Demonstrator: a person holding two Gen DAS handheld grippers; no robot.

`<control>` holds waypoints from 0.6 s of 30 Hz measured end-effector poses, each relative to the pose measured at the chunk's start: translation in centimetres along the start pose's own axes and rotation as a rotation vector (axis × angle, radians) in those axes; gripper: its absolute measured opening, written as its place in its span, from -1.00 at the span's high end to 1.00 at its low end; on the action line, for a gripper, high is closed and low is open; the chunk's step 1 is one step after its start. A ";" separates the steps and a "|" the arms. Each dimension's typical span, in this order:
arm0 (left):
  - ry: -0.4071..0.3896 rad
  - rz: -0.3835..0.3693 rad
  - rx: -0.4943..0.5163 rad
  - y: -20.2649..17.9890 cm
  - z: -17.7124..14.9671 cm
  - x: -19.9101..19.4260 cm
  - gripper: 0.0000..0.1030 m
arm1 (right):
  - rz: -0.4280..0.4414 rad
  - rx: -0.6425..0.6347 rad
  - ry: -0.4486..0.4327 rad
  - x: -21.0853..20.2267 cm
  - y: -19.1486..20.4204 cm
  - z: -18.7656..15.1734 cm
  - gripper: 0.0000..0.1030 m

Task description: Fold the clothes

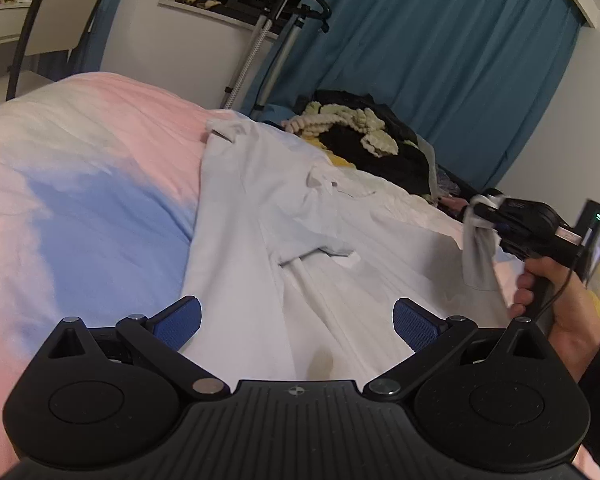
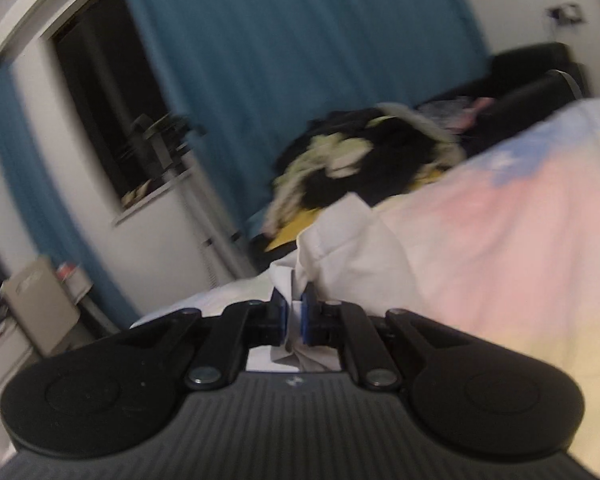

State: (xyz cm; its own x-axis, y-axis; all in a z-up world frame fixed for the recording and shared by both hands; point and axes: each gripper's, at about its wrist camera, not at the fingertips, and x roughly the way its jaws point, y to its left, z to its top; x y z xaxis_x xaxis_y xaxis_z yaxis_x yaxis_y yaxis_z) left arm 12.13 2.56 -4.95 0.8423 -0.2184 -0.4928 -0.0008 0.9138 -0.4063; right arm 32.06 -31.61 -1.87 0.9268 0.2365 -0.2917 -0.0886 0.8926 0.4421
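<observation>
A white shirt (image 1: 268,216) lies spread across the bed, collar toward the far side. My left gripper (image 1: 296,322) hovers open just above its lower part, blue pads wide apart with nothing between them. To the right, a hand holds my right gripper (image 1: 480,220), which is shut on a corner of the white shirt and lifts it off the bed. In the blurred right wrist view the right gripper (image 2: 295,312) pinches white shirt fabric (image 2: 352,256) between its blue pads.
A pink, blue and yellow duvet (image 1: 80,200) covers the bed. A pile of dark and cream clothes (image 1: 364,136) sits at the far edge. Teal curtains (image 1: 440,60), a metal stand (image 1: 280,52) and a chair (image 1: 56,20) stand beyond.
</observation>
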 end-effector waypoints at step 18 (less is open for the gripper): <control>0.006 -0.007 0.081 -0.5 -1.5 1.1 -0.99 | 0.083 -0.189 0.227 -4.4 7.6 -6.8 -0.04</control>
State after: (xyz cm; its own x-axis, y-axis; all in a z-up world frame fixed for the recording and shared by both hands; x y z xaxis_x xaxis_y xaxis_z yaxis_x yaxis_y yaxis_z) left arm 12.26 1.38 -6.48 0.8390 -0.2264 -0.4948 0.0486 0.9369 -0.3463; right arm 24.84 -23.21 -2.99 0.8105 0.3719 -0.4526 -0.2465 0.9174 0.3125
